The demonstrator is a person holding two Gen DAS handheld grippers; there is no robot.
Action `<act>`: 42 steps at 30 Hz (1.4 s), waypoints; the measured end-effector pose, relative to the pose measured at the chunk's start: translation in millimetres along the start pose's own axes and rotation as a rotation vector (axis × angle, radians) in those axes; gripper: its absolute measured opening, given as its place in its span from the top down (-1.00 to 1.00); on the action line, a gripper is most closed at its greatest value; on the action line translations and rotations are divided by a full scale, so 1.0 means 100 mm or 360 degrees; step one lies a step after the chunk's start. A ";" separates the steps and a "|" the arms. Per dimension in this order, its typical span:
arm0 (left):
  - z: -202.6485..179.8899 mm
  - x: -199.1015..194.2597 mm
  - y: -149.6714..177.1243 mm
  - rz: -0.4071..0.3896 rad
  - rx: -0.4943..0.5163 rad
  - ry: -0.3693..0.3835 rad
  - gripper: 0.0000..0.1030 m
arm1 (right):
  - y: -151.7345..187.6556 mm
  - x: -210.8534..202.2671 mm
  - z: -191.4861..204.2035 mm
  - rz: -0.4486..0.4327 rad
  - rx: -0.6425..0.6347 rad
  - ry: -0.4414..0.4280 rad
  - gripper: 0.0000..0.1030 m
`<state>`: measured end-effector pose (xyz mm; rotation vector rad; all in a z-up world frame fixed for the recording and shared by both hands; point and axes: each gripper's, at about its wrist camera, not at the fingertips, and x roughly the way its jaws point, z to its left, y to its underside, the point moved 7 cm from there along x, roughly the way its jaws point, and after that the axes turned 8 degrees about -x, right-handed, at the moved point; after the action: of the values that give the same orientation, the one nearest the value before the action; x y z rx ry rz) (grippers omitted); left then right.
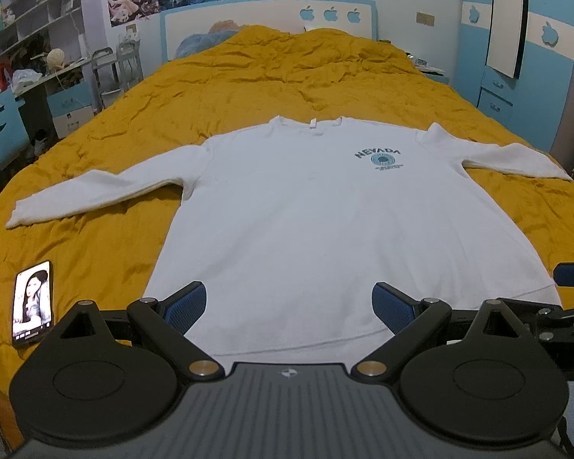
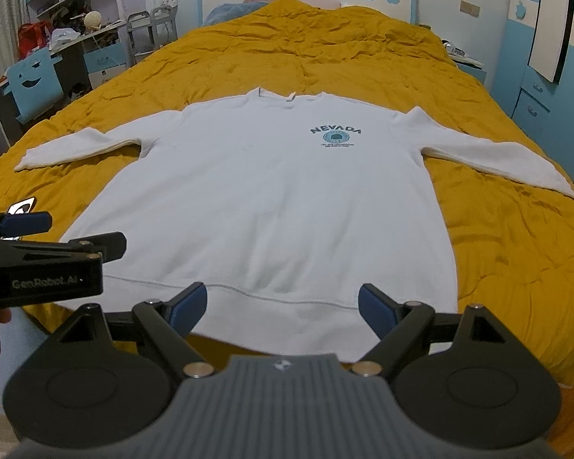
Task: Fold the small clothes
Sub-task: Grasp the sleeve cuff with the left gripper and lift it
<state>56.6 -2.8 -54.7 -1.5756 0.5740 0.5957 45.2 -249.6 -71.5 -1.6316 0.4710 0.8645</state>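
A white long-sleeved sweatshirt (image 1: 306, 214) with a blue NEVADA print lies flat, face up, on the mustard bedspread (image 1: 248, 76), sleeves spread to both sides, hem nearest me. It also shows in the right wrist view (image 2: 271, 199). My left gripper (image 1: 289, 308) is open and empty, hovering over the hem's left half. My right gripper (image 2: 283, 308) is open and empty over the hem's right half. The left gripper's side shows at the left edge of the right wrist view (image 2: 38, 256).
A phone (image 1: 32, 302) with a lit screen lies on the bedspread left of the hem. A desk and shelves (image 1: 38, 57) stand left of the bed, the headboard (image 1: 268, 19) at the far end, blue wardrobes (image 1: 535, 57) at the right.
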 end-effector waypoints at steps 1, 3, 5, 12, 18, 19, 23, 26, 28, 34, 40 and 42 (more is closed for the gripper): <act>0.01 0.01 -0.02 -0.0003 -0.0003 0.0005 -1.00 | -0.02 0.01 -0.02 -0.0007 0.0007 0.0004 -0.60; 0.02 0.03 -0.09 -0.0006 -0.0017 0.0009 -1.00 | -0.07 0.02 -0.05 -0.0028 0.0030 0.0008 -0.60; 0.05 0.06 -0.15 -0.0012 -0.0034 0.0010 -1.00 | -0.12 0.04 -0.10 -0.0061 0.0057 0.0013 -0.60; 0.29 0.27 -0.38 -0.0011 -0.0213 0.0043 -1.00 | -0.34 0.23 -0.27 -0.0179 0.0080 0.0070 -0.60; 0.65 0.52 -0.60 -0.0040 -0.0365 0.0055 -1.00 | -0.62 0.45 -0.46 -0.0332 0.0042 0.0125 -0.60; 0.74 0.56 -0.65 -0.0053 -0.0400 0.0052 -1.00 | -0.67 0.50 -0.49 -0.0338 0.0043 0.0134 -0.60; 1.10 0.76 -0.87 -0.0120 -0.0539 -0.0017 -1.00 | -0.91 0.75 -0.57 -0.0353 0.0105 0.0053 -0.60; 1.36 0.94 -1.04 -0.0116 -0.0623 -0.0049 -1.00 | -1.08 0.95 -0.54 -0.0330 0.0116 0.0046 -0.60; 1.55 1.02 -1.14 -0.0126 -0.0682 -0.0040 -1.00 | -1.16 1.12 -0.47 -0.0281 0.0117 0.0000 -0.60; 2.45 1.21 -1.38 -0.0205 -0.0975 -0.0172 -1.00 | -1.31 1.60 -0.30 -0.0156 0.0086 -0.0015 -0.59; 3.50 1.34 -1.35 -0.0271 -0.1374 -0.0236 -1.00 | -1.45 2.04 -0.33 -0.0051 0.0145 -0.0008 -0.42; 3.83 1.41 -1.30 -0.0280 -0.1503 -0.0292 -0.98 | -1.48 2.17 -0.29 -0.0028 0.0143 -0.0015 -0.37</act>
<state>232.1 386.7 -81.0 -2.3799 -0.0276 0.9363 298.0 -209.1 -134.7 -1.5466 0.4818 0.8261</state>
